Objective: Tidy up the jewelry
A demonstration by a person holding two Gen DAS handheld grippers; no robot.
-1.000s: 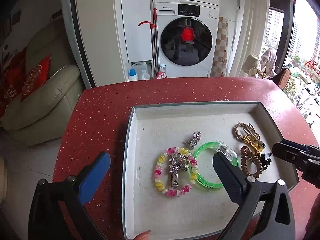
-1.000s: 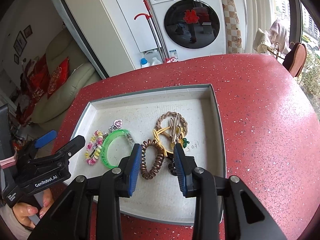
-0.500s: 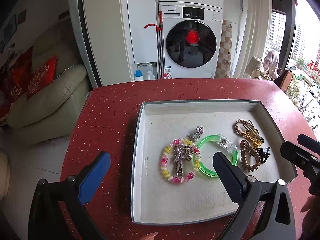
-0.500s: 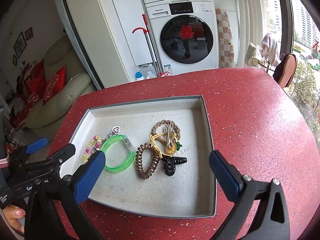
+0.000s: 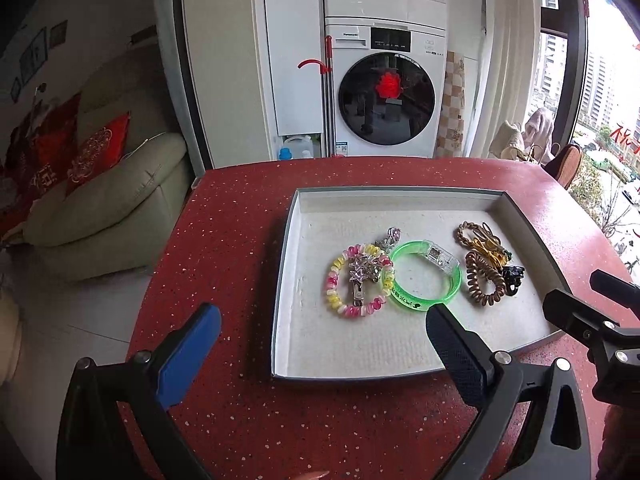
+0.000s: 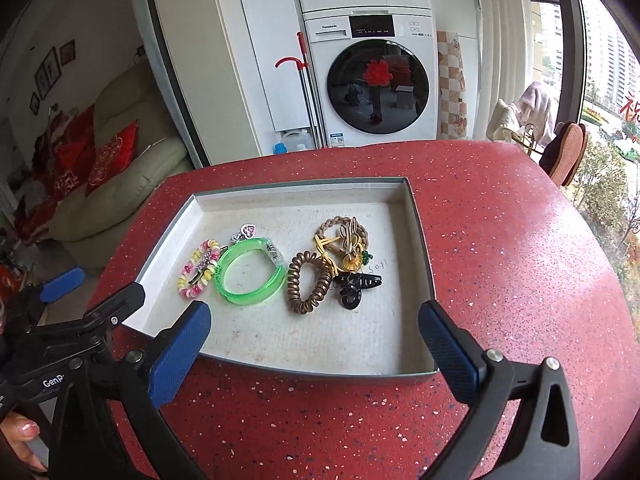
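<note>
Both cameras sit behind own jaws, look forward and down at red tabletop (image 5: 224,248). Both close. Both see tray (image 5: 286,256) ahead of jaws, washing machine (image 6: 372,80) far behind.

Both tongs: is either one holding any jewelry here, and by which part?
Nothing is held. The left tongs and right tongs both stand open and empty, and the jewelry lies in the tray.

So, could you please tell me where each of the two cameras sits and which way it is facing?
Left wrist: on the left gripper, angled down at the shallow grey tray from its left; own open fingers show.
Right wrist: on the right gripper, angled down at the tray's near edge; own open fingers and a fingertip show.
Shared: translucent green bangle, red speckled table, white washing machine.
</note>
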